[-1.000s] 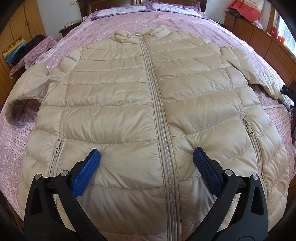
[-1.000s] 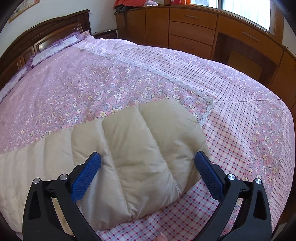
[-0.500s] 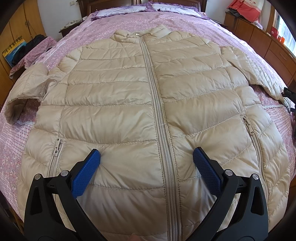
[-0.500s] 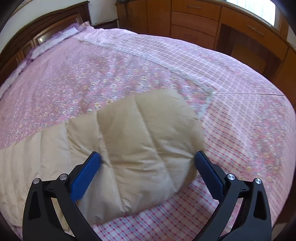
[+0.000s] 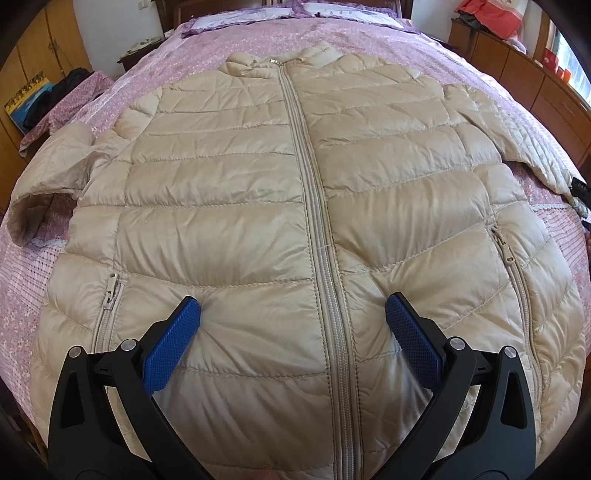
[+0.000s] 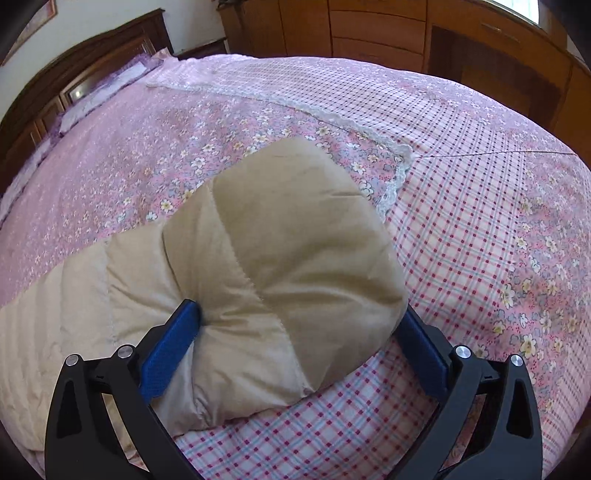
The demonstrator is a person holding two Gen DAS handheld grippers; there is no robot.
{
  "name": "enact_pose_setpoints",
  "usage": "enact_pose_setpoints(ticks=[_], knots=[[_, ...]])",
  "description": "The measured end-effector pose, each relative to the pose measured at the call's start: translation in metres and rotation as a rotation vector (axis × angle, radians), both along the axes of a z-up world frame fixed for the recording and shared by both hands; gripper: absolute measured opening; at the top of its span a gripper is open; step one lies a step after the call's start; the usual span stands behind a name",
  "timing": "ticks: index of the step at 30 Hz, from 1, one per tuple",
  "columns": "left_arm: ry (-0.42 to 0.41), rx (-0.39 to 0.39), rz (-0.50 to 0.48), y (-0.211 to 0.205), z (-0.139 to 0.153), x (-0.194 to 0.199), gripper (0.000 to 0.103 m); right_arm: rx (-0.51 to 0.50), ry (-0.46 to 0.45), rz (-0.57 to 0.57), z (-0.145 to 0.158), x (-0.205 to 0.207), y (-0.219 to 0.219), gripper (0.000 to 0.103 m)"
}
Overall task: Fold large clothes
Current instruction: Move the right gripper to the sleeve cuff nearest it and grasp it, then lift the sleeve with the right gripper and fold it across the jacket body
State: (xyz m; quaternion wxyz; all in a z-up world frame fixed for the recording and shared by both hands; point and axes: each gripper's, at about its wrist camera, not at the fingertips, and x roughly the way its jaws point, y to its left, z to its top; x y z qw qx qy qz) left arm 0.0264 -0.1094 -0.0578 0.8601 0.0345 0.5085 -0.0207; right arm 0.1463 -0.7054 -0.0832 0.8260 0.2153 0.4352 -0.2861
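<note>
One jacket (image 5: pixel 236 206) here, a beige puffer, lying face up and zipped on the bed (image 5: pixel 369 40), collar toward the headboard. It has one main zip (image 5: pixel 317 229) down the middle and two pocket zips, one on each side near the hem. Both sleeves are out to the sides; the one on the left of the left wrist view is bent back with its cuff (image 5: pixel 26 221) open.

Two grippers. The left gripper (image 5: pixel 293 314) sits low over the hem area with its blue fingers (image 5: pixel 173 343) spread wide, pressing into the padding on either side of the main zip. Fabric puckers at both tips, but nothing is pinched. The right gripper (image 6: pixel 299 317) is at the end of the other sleeve (image 6: pixel 280 266), fingers wide apart with the puffy cuff bulging up between them. The left finger (image 6: pixel 170 350) dents the fabric; the right one is partly hidden behind the cuff, so I can't tell if it touches.

The bed has a pink floral cover (image 6: pixel 140 166) with a lace trim (image 6: pixel 391 173) and a checked border. A dark wood headboard (image 6: pixel 74 74) stands at the far end, with two pillows against it. Wooden cabinets (image 6: pixel 388 33) with drawers run along the window side, with red stuff piled on top.
</note>
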Motion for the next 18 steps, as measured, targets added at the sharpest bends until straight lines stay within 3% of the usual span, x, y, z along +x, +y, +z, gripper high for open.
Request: enact_pose_setpoints(ticks=[3,5,7,13,18], knots=[[0.010,-0.003,0.003,0.000,-0.003,0.003,0.100,0.013,-0.020,0.014,0.006,-0.002,0.009,0.097],[0.014,-0.002,0.002,0.000,-0.005,0.004,0.100,0.009,-0.049,0.030,0.009,-0.005,0.017,0.090],[0.015,0.001,-0.002,0.000,-0.006,0.004,0.100,-0.013,-0.071,0.046,0.012,-0.008,0.026,0.071],[-0.006,0.005,-0.004,-0.001,-0.007,0.003,0.100,0.027,-0.133,0.045,0.020,-0.022,0.029,0.036],[-0.012,0.001,-0.006,0.001,-0.007,0.000,0.100,0.055,-0.185,0.078,0.036,-0.032,0.035,0.019]])
